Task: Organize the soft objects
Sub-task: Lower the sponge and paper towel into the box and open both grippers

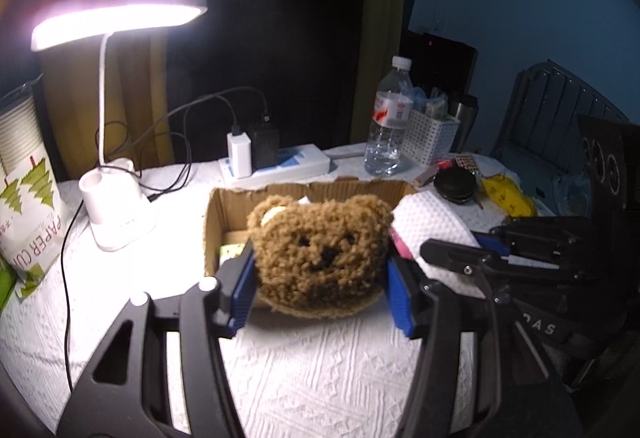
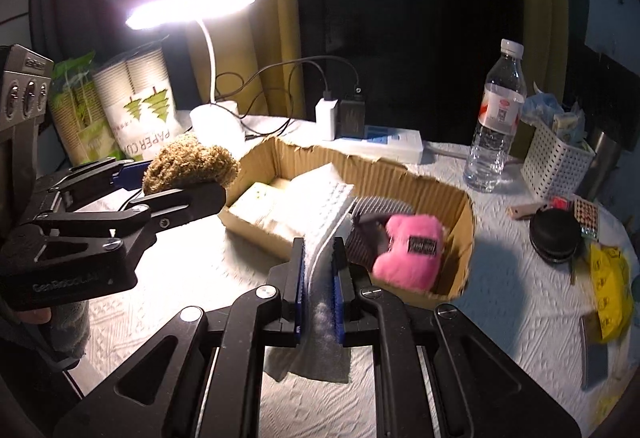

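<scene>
Your cardboard box (image 2: 452, 206) sits mid-table on the table cover (image 1: 320, 378). In it, a plush toy (image 2: 408, 254) lies at the 4 o'clock end and folded pads (image 2: 264, 206) at the 9 o'clock end. Behind the box, at 12 o'clock, lies a power strip (image 1: 280, 164) with two chargers (image 1: 252, 150) plugged into it. The desk lamp (image 1: 116, 214) stands at 10 o'clock, with the paper cup pack (image 1: 28, 214) further left. A water bottle (image 1: 386, 118) stands at 1 o'clock, and a perforated basket (image 1: 430, 134) just right of it. A round case (image 1: 454, 184) lies at 2 o'clock. Your left gripper (image 1: 320, 270) holds the bear plush (image 1: 320, 254) before the box; your right gripper (image 2: 319, 278) holds a cloth (image 2: 324, 222) at its near wall.
</scene>
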The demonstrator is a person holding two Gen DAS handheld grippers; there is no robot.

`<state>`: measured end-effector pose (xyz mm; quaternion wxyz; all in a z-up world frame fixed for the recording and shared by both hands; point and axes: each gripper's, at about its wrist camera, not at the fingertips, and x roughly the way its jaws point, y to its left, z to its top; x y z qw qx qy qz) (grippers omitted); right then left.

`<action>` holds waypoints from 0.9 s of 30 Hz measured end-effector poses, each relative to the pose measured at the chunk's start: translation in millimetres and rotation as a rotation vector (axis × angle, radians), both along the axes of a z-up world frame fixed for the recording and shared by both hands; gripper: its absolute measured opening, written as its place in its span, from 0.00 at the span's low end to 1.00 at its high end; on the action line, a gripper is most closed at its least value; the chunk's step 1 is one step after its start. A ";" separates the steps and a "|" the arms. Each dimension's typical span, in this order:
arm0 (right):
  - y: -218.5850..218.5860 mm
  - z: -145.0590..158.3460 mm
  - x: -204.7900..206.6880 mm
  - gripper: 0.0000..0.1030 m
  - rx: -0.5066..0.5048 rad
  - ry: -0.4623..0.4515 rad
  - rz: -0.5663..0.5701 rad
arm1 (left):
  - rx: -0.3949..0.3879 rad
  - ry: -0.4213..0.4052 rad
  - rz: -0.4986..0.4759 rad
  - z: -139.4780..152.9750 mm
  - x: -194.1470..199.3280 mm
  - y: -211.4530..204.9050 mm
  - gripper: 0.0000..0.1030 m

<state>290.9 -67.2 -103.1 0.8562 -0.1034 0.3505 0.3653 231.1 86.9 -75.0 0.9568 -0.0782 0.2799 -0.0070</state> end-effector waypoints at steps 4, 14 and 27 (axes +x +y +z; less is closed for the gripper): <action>0.9 5.2 16.1 0.12 0.023 -0.007 -0.012 | 0.011 -0.008 -0.003 4.2 12.7 5.0 0.55; 12.1 11.1 49.3 0.12 0.055 -0.023 -0.023 | 0.010 0.004 0.021 -4.6 44.6 23.3 0.55; 32.7 -26.1 88.8 0.12 0.066 0.062 -0.005 | -0.017 0.103 0.026 -57.4 88.3 28.6 0.58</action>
